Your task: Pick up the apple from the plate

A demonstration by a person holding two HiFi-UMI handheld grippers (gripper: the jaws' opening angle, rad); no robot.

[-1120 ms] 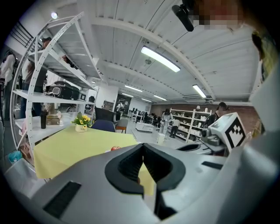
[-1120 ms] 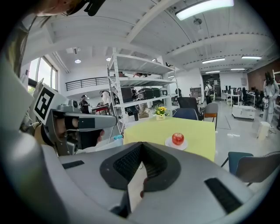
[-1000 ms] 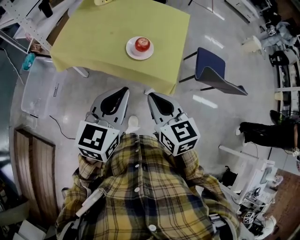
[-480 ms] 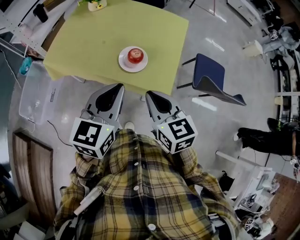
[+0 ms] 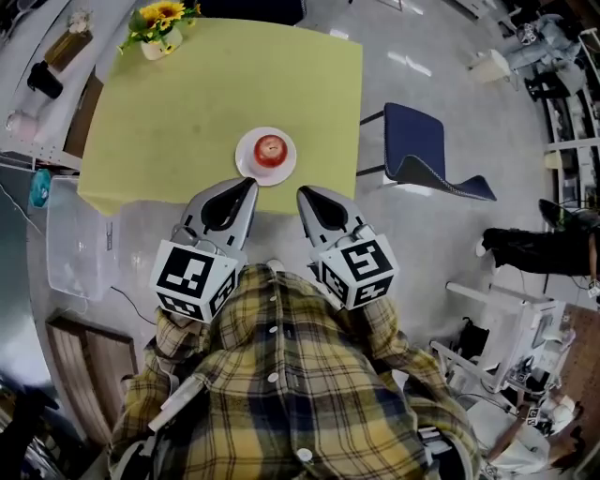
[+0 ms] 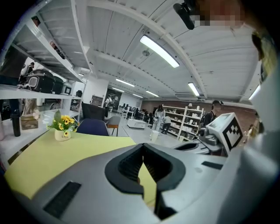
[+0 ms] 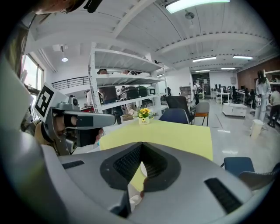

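**A:** Largest thing in the head view?

**B:** Square table [image 5: 187,94] under a yellow cloth, filling the upper middle. Next, a blue chair [image 5: 422,150] off its right edge, on the grey floor.

**A:** And the 2 grippers?

**B:** Side by side just short of the table's near edge, held out in front of a plaid shirt [image 5: 281,394]. Left gripper [image 5: 247,182]: jaws closed tip to tip, holding nothing, only yellow cloth seen through the gap behind the tips. Right gripper [image 5: 302,192]: likewise fully closed and empty.

**A:** Smaller still?

**B:** 1 white plate [image 5: 287,164] by the table's near edge, just ahead of both tips, nearer the left one. Small pot of sunflowers [image 5: 155,28] at the far left corner, well apart from the plate.

**A:** The apple?

**B:** Red apple [image 5: 270,148], resting on the middle of the plate, touched by neither gripper.
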